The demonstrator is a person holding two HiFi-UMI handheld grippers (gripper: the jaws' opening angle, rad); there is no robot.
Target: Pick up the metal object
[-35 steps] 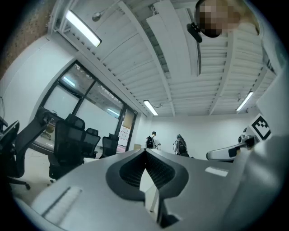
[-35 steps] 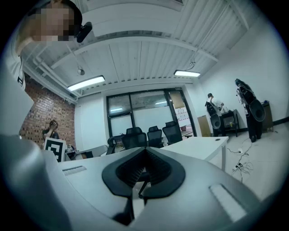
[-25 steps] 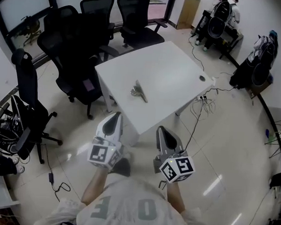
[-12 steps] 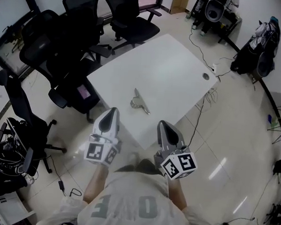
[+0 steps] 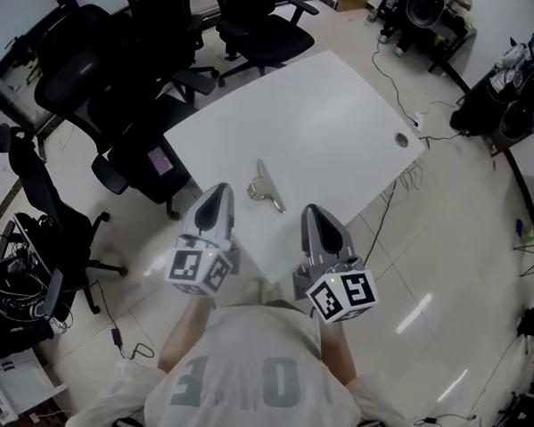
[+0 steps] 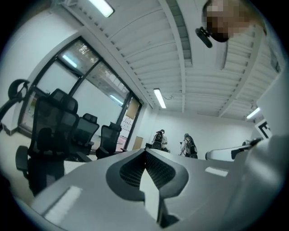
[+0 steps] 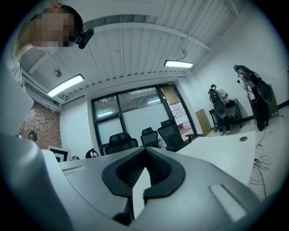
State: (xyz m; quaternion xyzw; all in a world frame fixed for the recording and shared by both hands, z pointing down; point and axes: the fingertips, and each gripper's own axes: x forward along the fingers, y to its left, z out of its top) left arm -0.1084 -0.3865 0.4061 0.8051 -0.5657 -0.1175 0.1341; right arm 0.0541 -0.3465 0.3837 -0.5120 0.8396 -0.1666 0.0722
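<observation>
White table (image 5: pixel 326 113) spreads ahead of both grippers, whose tips reach over its near corner. Black chairs (image 5: pixel 96 74) crowd the floor ahead and to the left of the left gripper (image 5: pixel 220 191). It and the right gripper (image 5: pixel 311 211) hover side by side, each with jaws pressed together on nothing. The metal object (image 5: pixel 266 188) lies on the table just ahead, between the two tips, touching neither.

Metal object (image 5: pixel 266 188), too small for detail

only legible txt: big letters approx "oe" on person's shirt (image 5: pixel 241 376), rest unclear.
</observation>
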